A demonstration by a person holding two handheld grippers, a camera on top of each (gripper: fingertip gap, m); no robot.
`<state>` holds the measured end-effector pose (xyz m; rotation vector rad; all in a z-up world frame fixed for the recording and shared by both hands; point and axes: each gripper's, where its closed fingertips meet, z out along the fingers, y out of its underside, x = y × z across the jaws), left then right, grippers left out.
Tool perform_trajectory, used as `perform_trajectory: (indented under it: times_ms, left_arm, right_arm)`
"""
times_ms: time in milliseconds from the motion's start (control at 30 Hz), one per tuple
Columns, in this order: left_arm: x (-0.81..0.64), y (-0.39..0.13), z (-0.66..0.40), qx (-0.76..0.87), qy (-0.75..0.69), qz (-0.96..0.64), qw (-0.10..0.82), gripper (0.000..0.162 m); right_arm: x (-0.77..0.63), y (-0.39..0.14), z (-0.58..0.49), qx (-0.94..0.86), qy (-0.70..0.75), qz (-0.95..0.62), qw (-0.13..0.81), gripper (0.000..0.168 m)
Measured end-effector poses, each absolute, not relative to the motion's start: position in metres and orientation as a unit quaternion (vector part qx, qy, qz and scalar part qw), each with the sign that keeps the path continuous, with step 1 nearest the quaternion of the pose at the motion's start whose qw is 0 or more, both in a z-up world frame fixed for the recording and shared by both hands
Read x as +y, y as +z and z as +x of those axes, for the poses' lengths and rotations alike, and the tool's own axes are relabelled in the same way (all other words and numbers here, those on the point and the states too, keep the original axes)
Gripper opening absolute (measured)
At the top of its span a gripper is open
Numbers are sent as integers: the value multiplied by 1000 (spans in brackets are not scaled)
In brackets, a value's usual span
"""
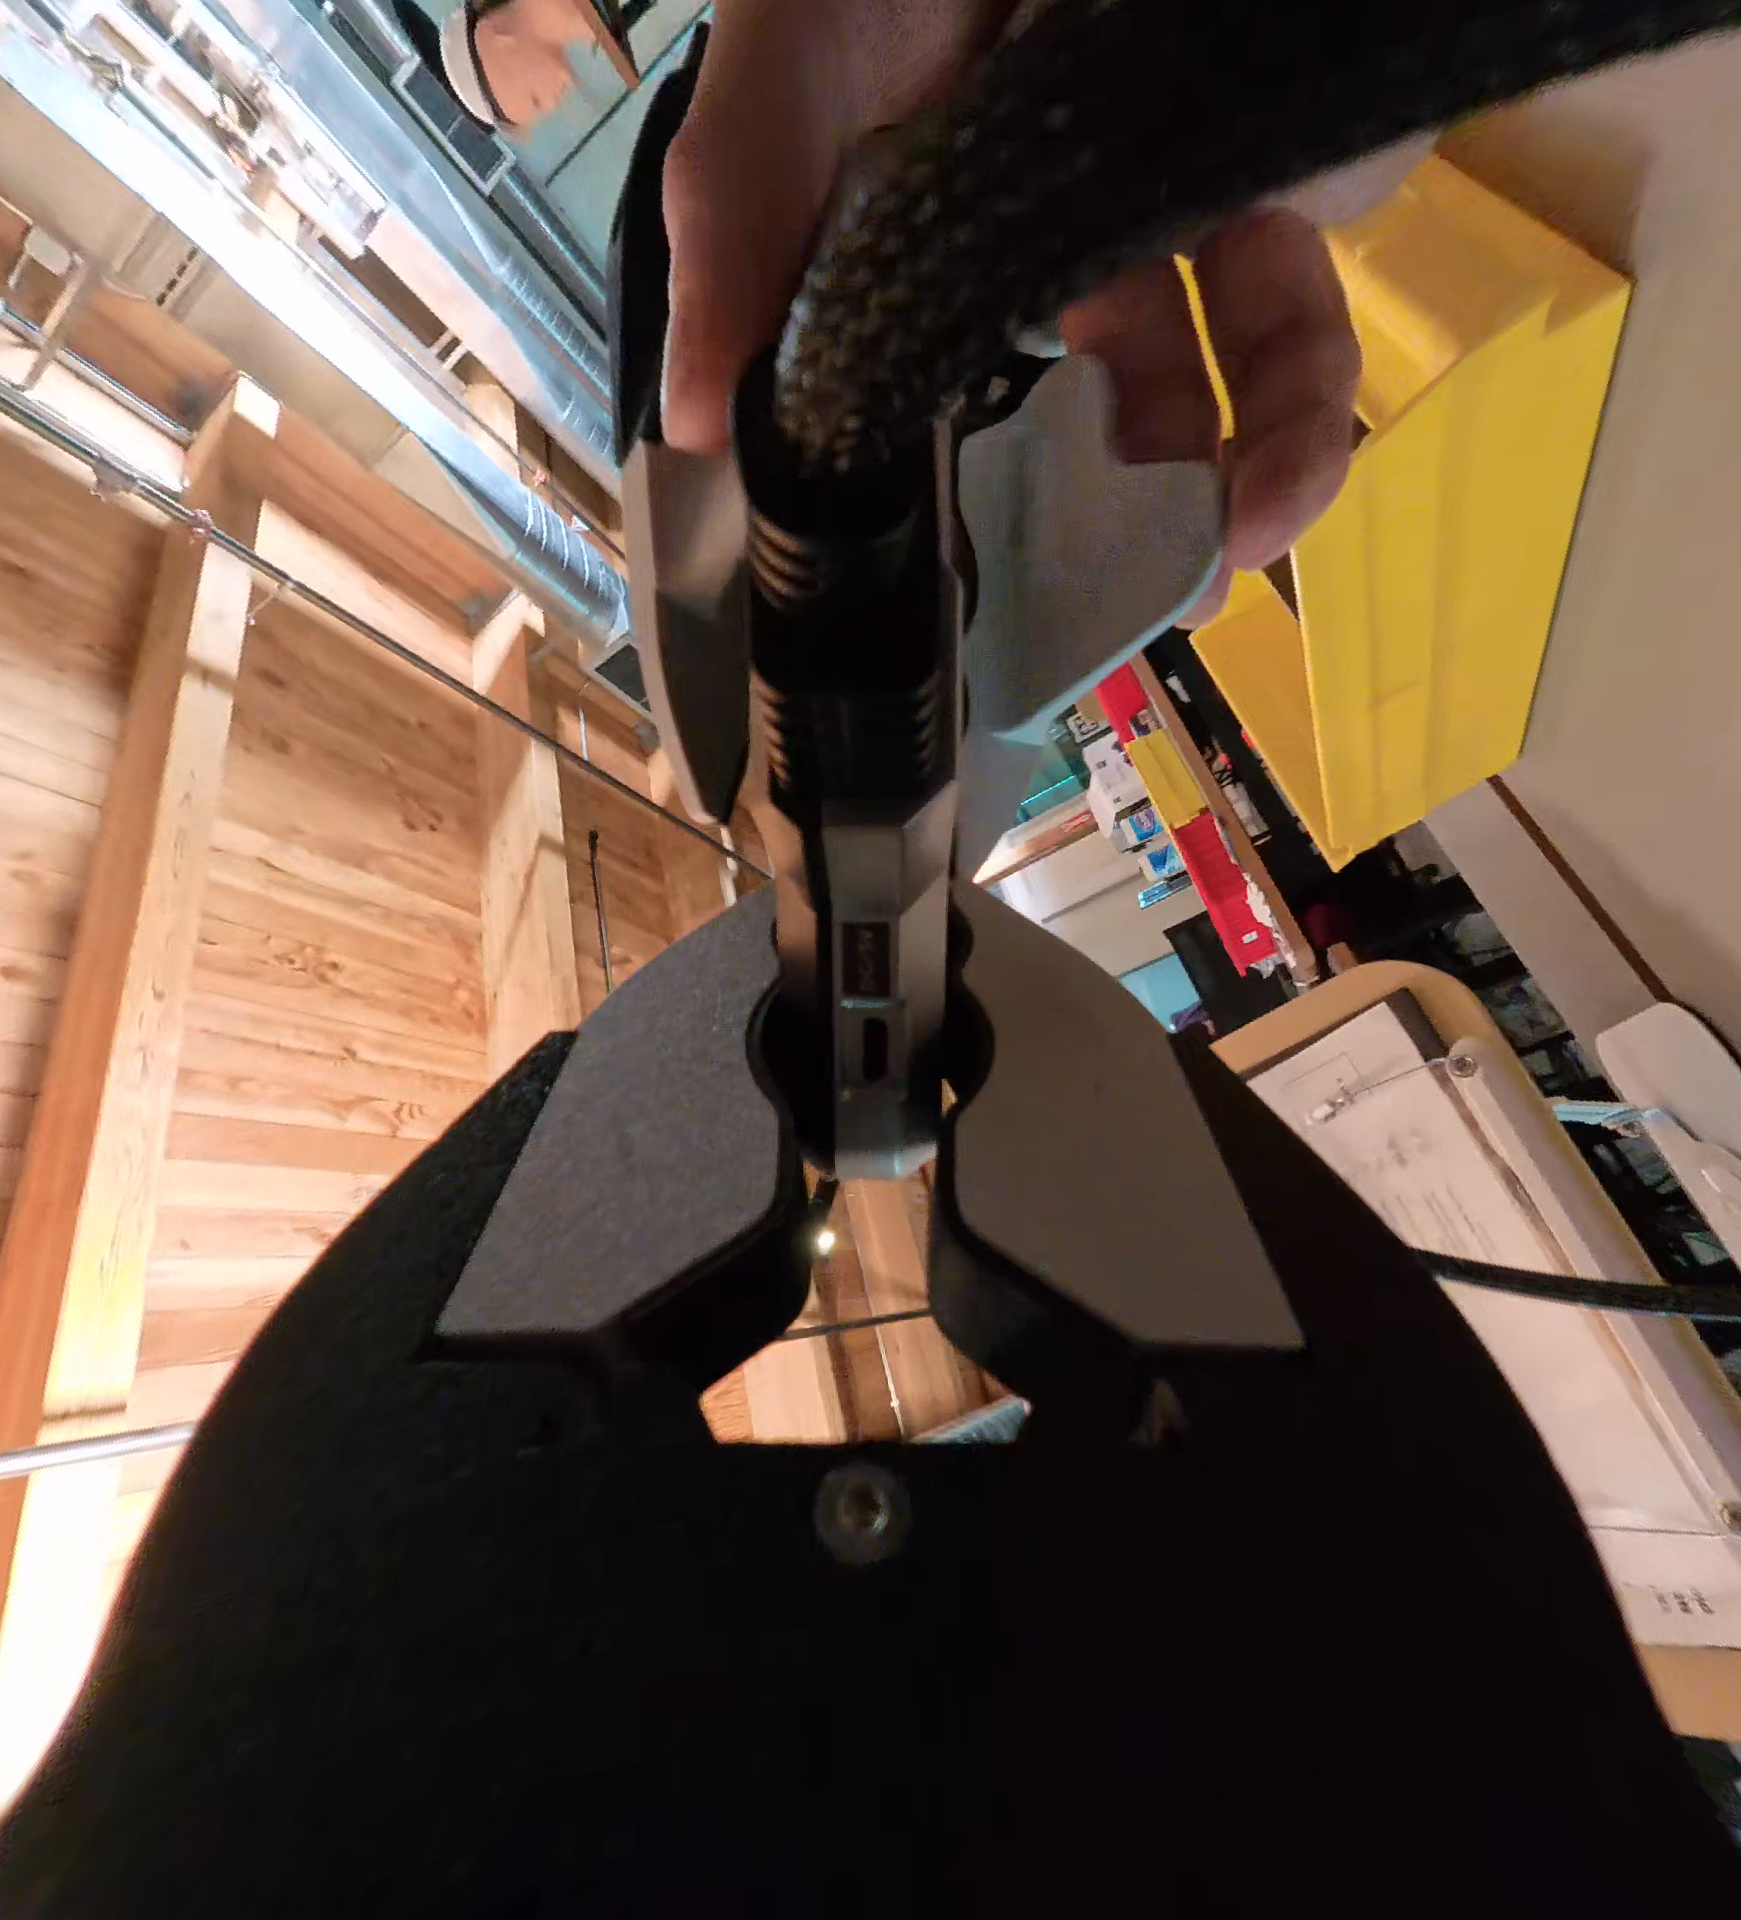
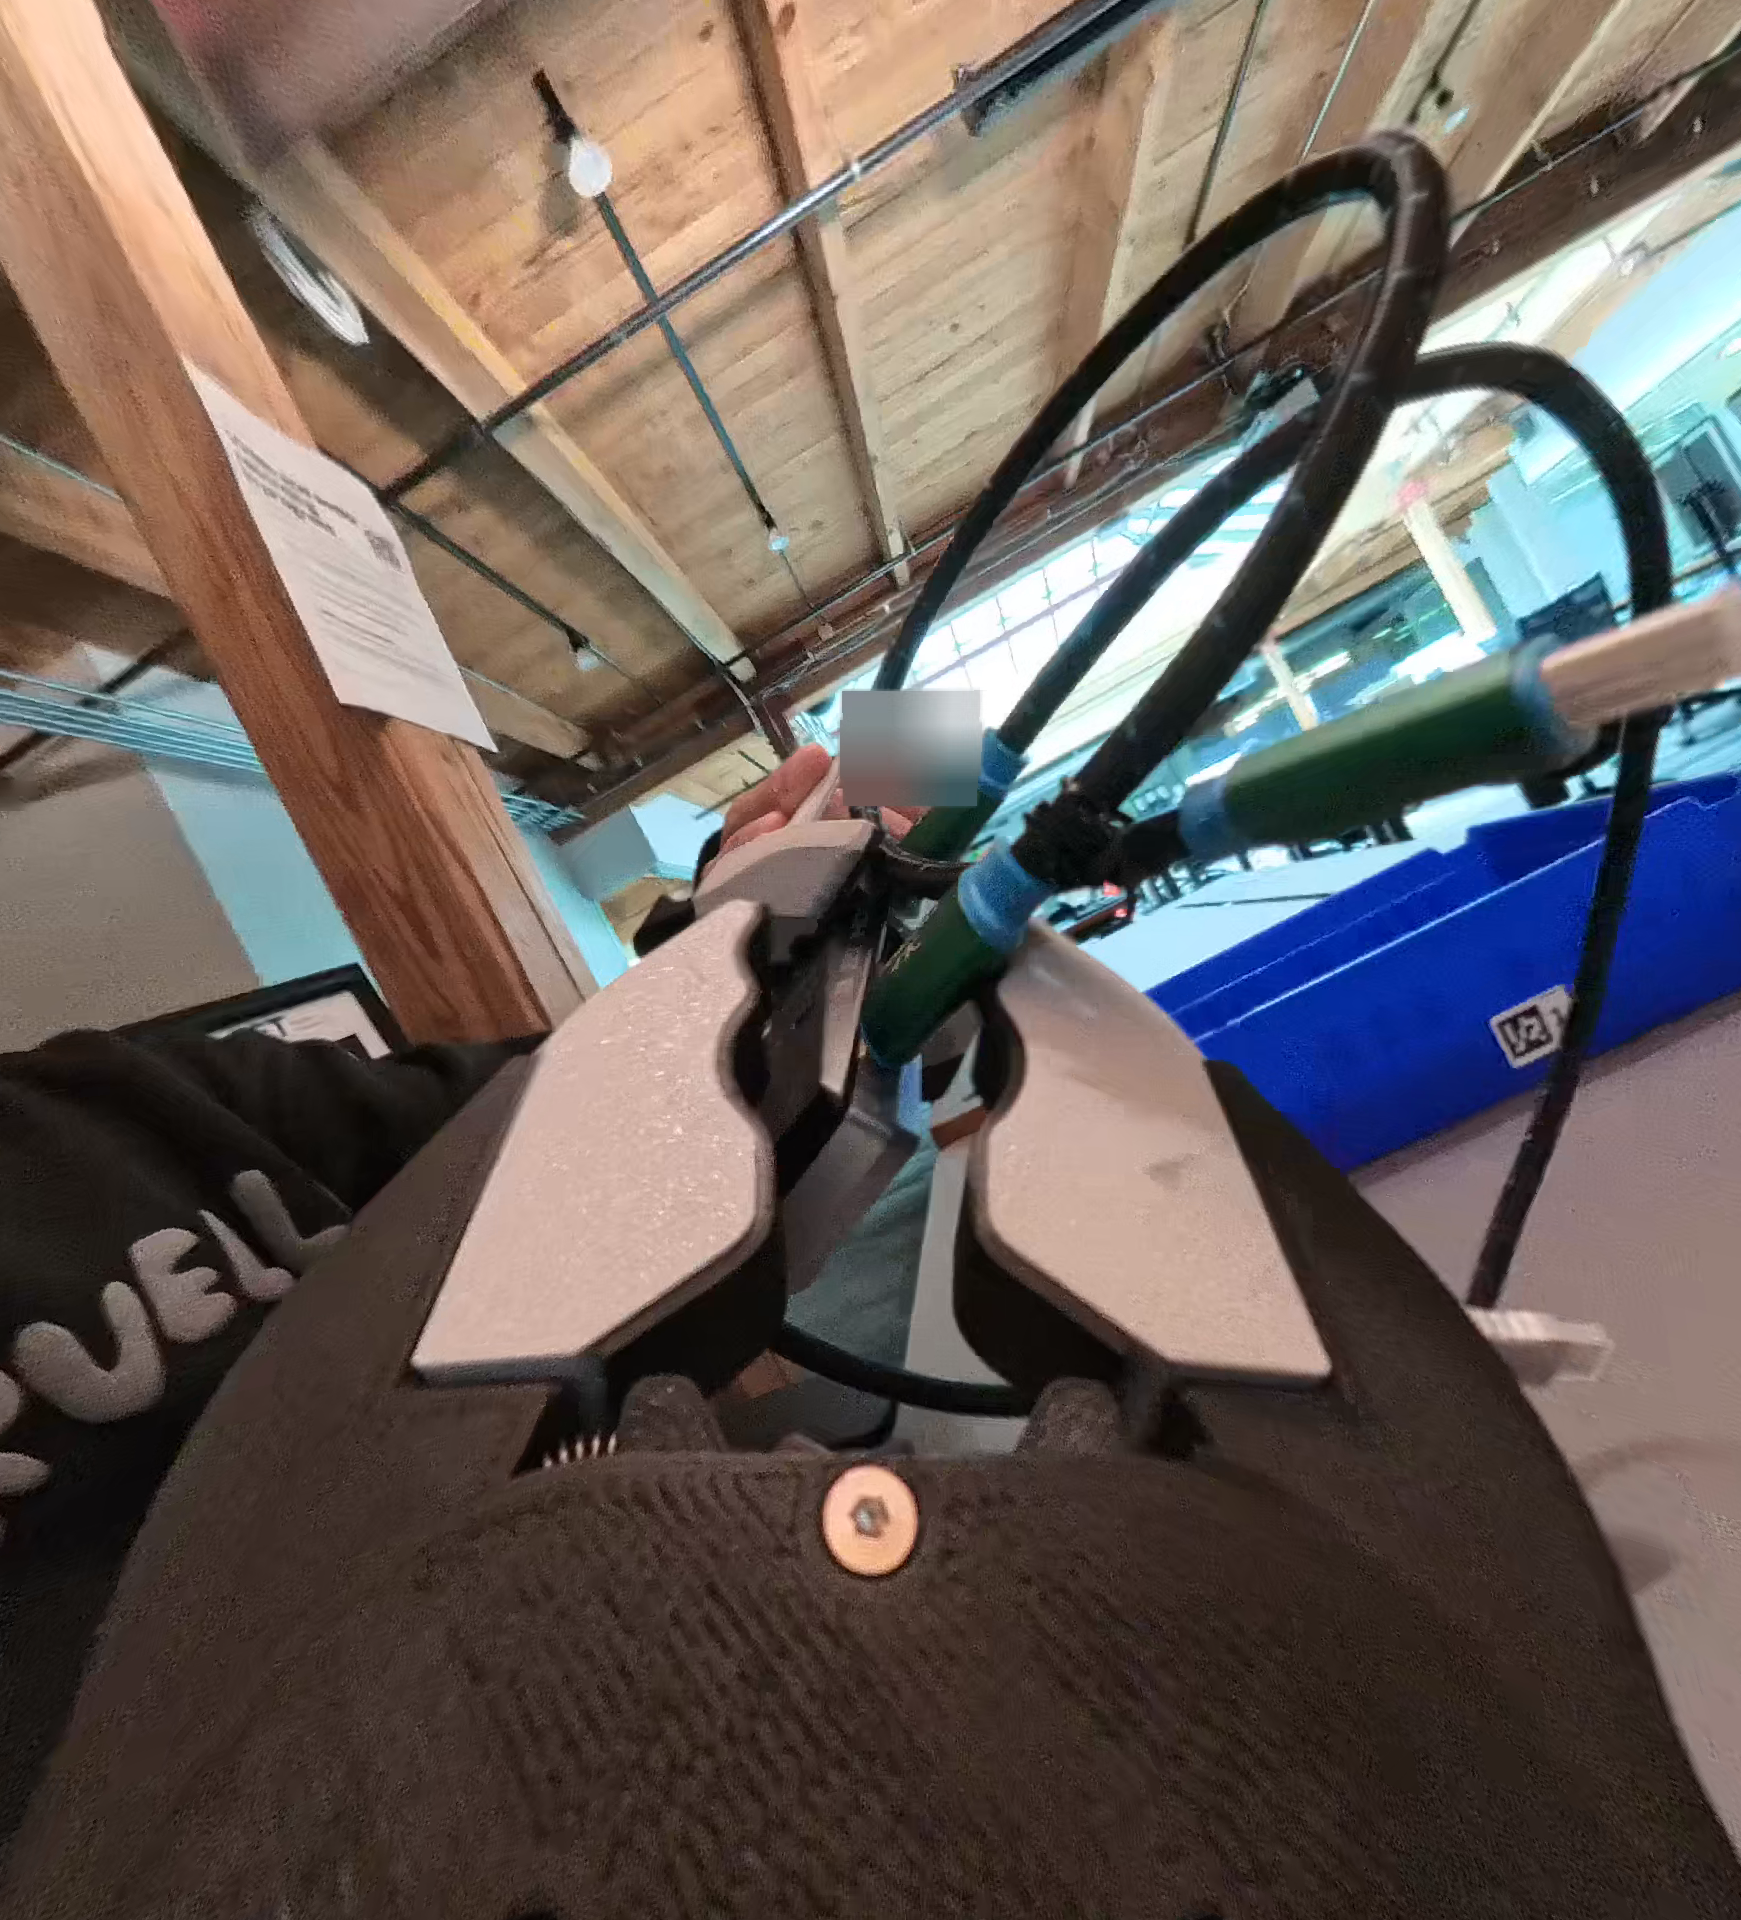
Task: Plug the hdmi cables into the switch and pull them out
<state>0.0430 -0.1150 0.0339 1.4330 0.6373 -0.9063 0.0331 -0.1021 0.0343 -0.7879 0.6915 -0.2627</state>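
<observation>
Between the left claw's [image 1: 871, 1049] closed pads sits the switch [image 1: 871, 1039], a slim grey box held off the worktop [image 2: 1624, 1299] so its ports face the plug. Opposite, the right claw [image 2: 871, 1049] pinches a black connector [image 1: 845, 644] of the hdmi cables [image 2: 1261, 582], aligned for insertion or withdrawal.

switch [image 1: 871, 1029] between left tongs [image 1: 871, 1049] | bin [image 2: 1468, 956] right, on table [image 2: 1676, 1299]
</observation>
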Motion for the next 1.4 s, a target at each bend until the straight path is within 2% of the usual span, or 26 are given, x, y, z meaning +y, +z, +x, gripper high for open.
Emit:
perform_trajectory:
  times_ms: [100,167,367,467,567,633,733,833,1033,1100,1267,1400]
  left_arm:
    - [-118,24,52,257,-386,629,624,22]
    - [-121,18,62,261,-374,623,636,26]
    - [-114,13,81,284,-376,611,636,28]
    - [-106,20,103,307,-354,597,651,38]
    - [-86,36,151,398,-359,519,666,48]
    - [-63,39,188,504,-382,422,649,47]
    - [-30,24,202,657,-452,261,545,44]
    - [-10,-6,179,758,-494,140,402,46]
    - [-26,-35,109,763,-627,51,147,55]
    - [-37,-37,104,744,-647,52,158,64]
    - [-63,-38,89,716,-652,103,228,69]
    - [-75,-38,82,706,-647,128,259,65]
  right_arm:
    - [-105,18,45,376,-54,-376,845,15]
    - [-108,13,53,387,-39,-347,853,8]
    - [-102,5,64,384,-12,-331,862,8]
    - [-106,1,67,395,-31,-335,855,8]
    - [-125,1,66,407,-48,-302,861,7]
    - [-141,5,63,403,-58,-266,874,8]
    - [-156,8,61,399,-87,-229,884,8]
    - [-168,8,65,412,-116,-176,887,8]
    - [-165,-2,71,451,-149,-100,874,8]
    - [-157,-5,71,468,-152,-76,867,7]
    - [-129,-11,68,487,-143,-47,861,7]
    - [-107,-7,66,470,-102,-56,875,7]
